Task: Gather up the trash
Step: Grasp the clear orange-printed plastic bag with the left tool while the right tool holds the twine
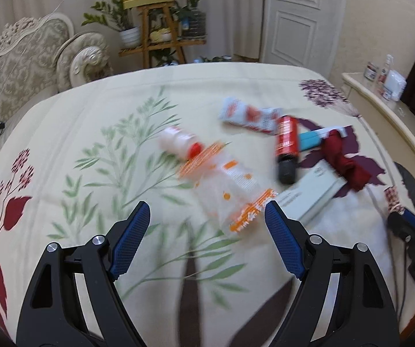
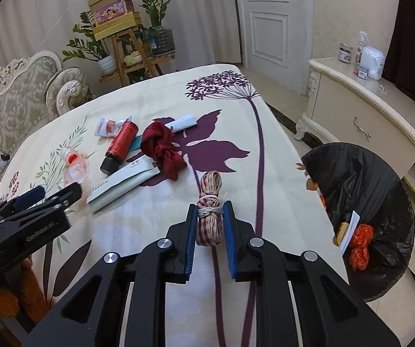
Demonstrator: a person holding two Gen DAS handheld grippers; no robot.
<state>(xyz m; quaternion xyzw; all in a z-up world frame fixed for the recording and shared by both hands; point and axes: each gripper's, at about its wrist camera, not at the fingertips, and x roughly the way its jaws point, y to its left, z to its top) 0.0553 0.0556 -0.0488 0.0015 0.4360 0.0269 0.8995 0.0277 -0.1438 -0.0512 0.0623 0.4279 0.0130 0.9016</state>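
While the right hand-held gripper (image 2: 209,217) pinches the cord bundle (image 2: 209,202) above the bed (image 2: 265,133), carry it level over the bin (image 2: 381,179); the left hand-held gripper (image 1: 207,217) gapes empty near the wrapper (image 1: 230,185).

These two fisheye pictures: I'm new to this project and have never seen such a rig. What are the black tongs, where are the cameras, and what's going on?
A person holds a two-fingered gripper in each hand; a camera on each looks along its fingers. The left gripper is open above a clear wrapper on the flowered bedspread. The right gripper is shut on a rope bundle. Also on the bed: a red bottle, a red cloth and a box. A black-lined bin beside the bed already holds trash.
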